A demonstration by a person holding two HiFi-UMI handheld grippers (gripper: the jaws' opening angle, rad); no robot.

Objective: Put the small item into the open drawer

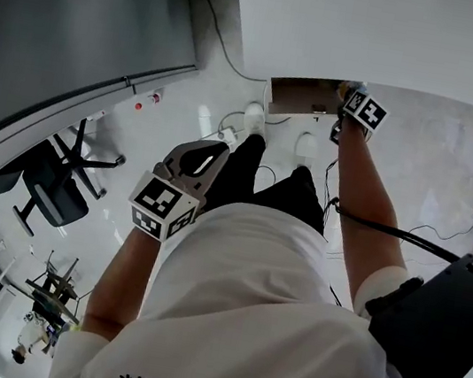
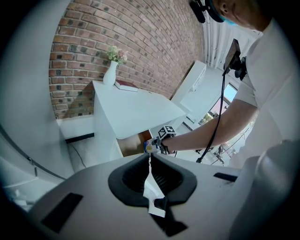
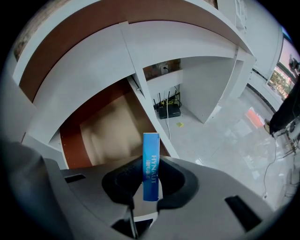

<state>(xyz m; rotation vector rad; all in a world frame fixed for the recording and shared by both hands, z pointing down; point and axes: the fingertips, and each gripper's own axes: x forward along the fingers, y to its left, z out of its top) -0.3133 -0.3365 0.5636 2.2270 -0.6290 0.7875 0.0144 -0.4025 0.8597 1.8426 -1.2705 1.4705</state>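
My right gripper (image 3: pixel 150 174) is clamped on the narrow blue box (image 3: pixel 151 150), held upright over the open drawer (image 3: pixel 110 129). The box is near the drawer's right wall (image 3: pixel 149 117). If I let go here, I judge it could catch that rim and tumble to the floor (image 3: pixel 211 140) by the router (image 3: pixel 168 110). The desk top (image 3: pixel 154 47) overhangs the back, so my free room is leftward, over the bare brown bottom. My left gripper (image 2: pixel 150 158) hangs closed and empty, well apart.

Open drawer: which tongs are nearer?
Right. Right tongs hold the blue box just above the open drawer; left tongs hang back near the person's legs, well away.
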